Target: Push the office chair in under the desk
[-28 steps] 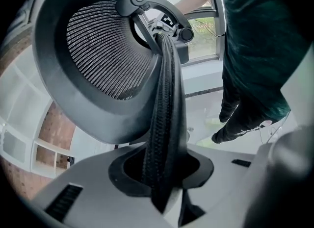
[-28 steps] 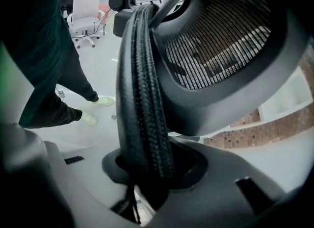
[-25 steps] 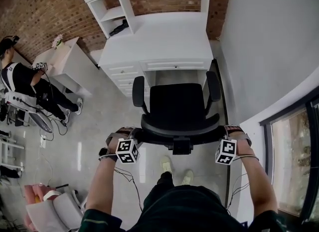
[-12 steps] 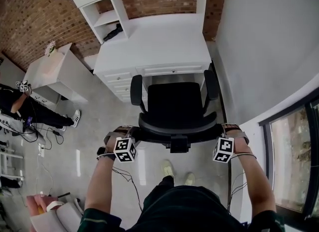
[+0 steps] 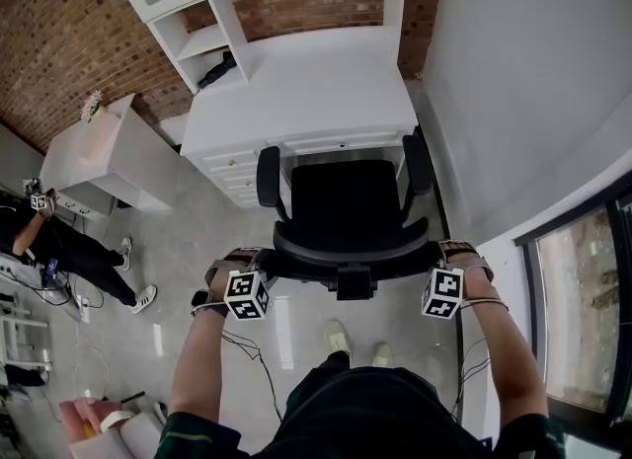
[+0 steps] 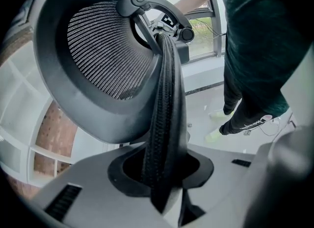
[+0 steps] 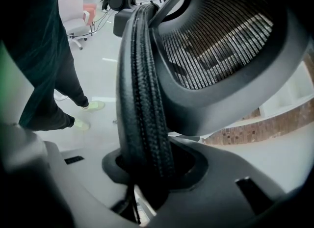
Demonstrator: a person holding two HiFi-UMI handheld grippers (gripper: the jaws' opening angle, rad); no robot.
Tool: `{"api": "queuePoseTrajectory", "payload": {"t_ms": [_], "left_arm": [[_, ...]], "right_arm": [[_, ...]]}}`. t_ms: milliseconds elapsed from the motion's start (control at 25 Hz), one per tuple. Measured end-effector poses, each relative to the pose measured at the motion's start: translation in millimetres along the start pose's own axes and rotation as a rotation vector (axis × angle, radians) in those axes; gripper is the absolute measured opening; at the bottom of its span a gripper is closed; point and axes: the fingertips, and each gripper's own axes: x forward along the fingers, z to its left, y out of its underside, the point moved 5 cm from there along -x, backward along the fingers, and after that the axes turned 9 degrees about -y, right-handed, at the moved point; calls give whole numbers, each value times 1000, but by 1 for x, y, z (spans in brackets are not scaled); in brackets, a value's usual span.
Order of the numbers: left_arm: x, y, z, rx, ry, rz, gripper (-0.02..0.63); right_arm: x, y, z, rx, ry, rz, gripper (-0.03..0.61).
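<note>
Office chair [image 5: 348, 205] fronts desk [image 5: 316, 92] overhead; gripper views alone show jaws gripping backrest [image 6: 164, 114].

Office chair [image 5: 348, 202] just before desk [image 5: 306, 82]

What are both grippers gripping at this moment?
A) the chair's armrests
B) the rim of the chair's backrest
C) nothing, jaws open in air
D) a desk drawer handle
B: each gripper view shows the backrest rim pinched between the jaws of the left gripper and right gripper.
</note>
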Motion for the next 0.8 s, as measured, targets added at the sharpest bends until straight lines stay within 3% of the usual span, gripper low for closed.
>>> {"api": "queuePoseTrajectory", "payload": {"t_ms": [800], "left_arm": [[11,10,26,18,9,-17,107]], "right_arm": [[9,-8,-29,1,-7,-12,110]]}}
